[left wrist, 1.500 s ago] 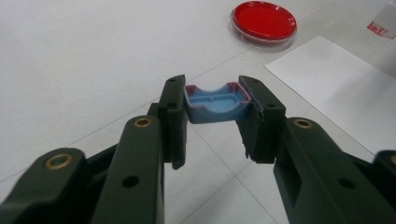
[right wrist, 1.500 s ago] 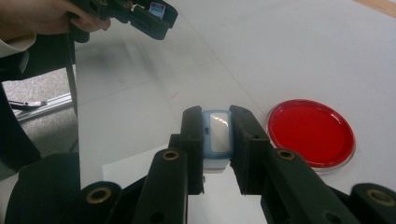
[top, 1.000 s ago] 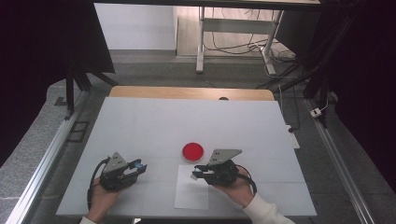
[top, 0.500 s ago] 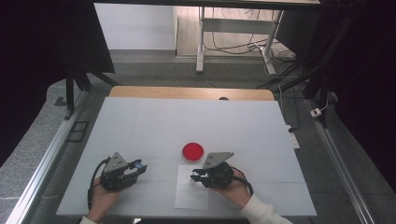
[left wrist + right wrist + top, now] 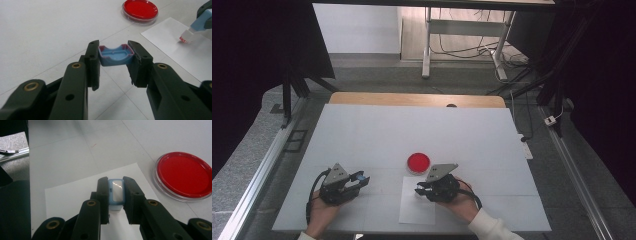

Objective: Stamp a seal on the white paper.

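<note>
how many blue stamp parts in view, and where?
2. The cap is clamped in the left gripper, off the paper. The stamp body is clamped in the right gripper, over the paper.

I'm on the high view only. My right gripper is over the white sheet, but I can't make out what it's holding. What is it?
Observer: The right gripper is shut on a light blue stamp, gripped by its sides and pointed down at the paper.
Operator: Is the stamp's face on the paper yet?
Observer: In the left gripper view its red-inked tip sits right at the sheet; I cannot tell whether it touches.
Operator: And my left gripper, what's that blue bit?
Observer: The left gripper is shut on the stamp's cap, a shallow blue tray with red ink stains along its rim, held above the table.
</note>
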Demonstrator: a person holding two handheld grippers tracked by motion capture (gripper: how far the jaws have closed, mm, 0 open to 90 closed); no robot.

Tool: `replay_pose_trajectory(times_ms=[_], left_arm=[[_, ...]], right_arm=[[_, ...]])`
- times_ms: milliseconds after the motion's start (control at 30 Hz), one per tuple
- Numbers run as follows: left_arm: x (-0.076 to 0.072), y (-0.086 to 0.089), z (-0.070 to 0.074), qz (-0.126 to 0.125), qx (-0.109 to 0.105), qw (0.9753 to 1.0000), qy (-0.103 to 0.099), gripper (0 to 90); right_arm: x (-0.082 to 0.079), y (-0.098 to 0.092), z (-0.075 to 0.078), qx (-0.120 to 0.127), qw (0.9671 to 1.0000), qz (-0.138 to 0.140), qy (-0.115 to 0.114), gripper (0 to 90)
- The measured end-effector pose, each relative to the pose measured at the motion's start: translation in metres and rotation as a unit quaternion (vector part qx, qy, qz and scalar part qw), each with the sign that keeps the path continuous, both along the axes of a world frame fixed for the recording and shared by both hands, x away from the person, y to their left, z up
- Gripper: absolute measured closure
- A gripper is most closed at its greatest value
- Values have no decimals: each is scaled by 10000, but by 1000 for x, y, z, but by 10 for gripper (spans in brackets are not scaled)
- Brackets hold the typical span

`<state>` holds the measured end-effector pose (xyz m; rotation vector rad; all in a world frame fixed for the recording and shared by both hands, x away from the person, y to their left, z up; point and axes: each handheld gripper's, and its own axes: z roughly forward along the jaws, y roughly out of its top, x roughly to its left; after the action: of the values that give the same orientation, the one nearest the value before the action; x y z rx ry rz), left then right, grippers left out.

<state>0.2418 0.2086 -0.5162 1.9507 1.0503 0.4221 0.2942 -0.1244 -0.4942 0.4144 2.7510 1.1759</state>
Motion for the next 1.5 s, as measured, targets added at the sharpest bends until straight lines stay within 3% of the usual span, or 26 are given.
replay_pose_trajectory(times_ms=[467, 1233, 1500], left_arm=[[1, 1, -1, -1, 10, 10000, 18, 639], [0, 1, 0, 21, 12, 10000, -7, 639], [0, 1, 0, 28, 12, 10000, -8, 639]], right_arm=[[0, 4, -3, -170, 9998, 11, -43, 750], [0, 8, -5, -167, 9998, 68, -123, 751], [0, 11, -7, -290, 9994, 88, -147, 751]])
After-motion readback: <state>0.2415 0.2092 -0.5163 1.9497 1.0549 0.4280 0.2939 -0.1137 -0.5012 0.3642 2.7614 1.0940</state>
